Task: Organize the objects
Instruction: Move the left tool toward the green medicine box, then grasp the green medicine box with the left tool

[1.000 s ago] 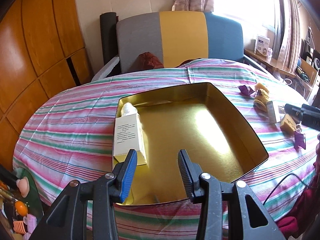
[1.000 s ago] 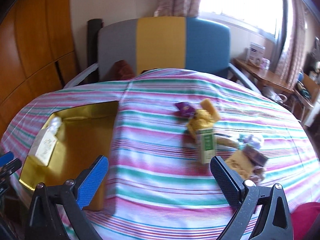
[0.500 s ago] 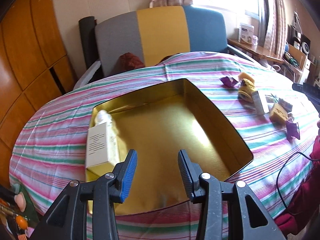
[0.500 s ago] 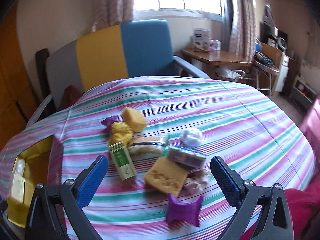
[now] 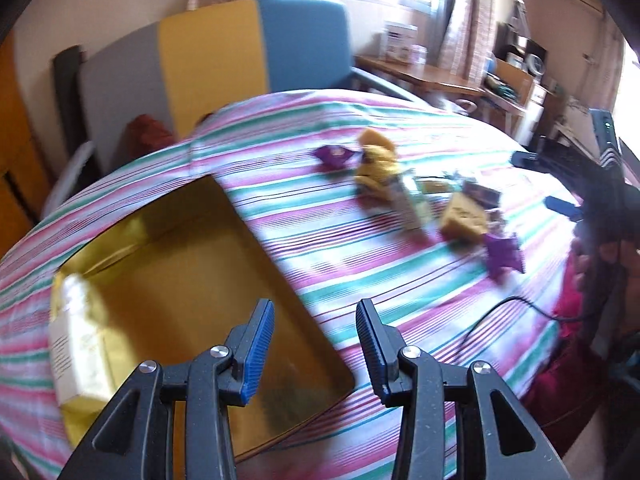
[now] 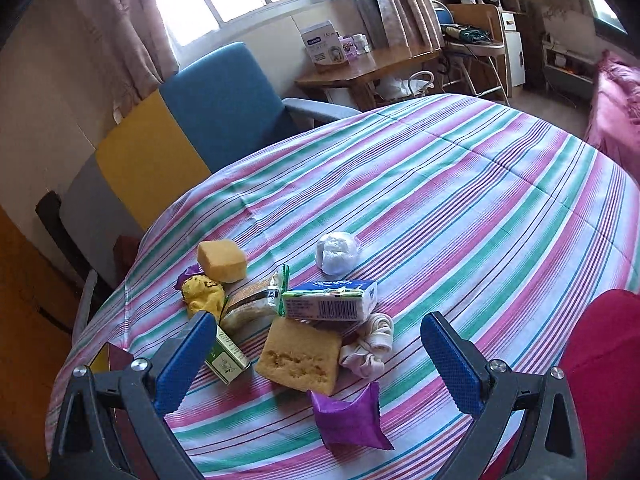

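- Jaws of the left gripper (image 5: pixel 316 344) stand spread and empty at lower centre of the left wrist view; the gold tray (image 5: pixel 276 276) at left holds only a white carton (image 5: pixel 76 356).
- Right gripper (image 6: pixel 316 364) also gapes, empty, in the right wrist view above the pile: sponge (image 6: pixel 300 356), purple packet (image 6: pixel 348 420), tissue pack (image 6: pixel 330 300). By my estimate most sorting remains.

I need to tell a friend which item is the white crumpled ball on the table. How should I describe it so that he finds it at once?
Look at the striped tablecloth and find the pile of small items near its edge. The white crumpled ball lies at the far side of that pile, just beyond the green-and-white packet. It is the only round, plain white thing there.
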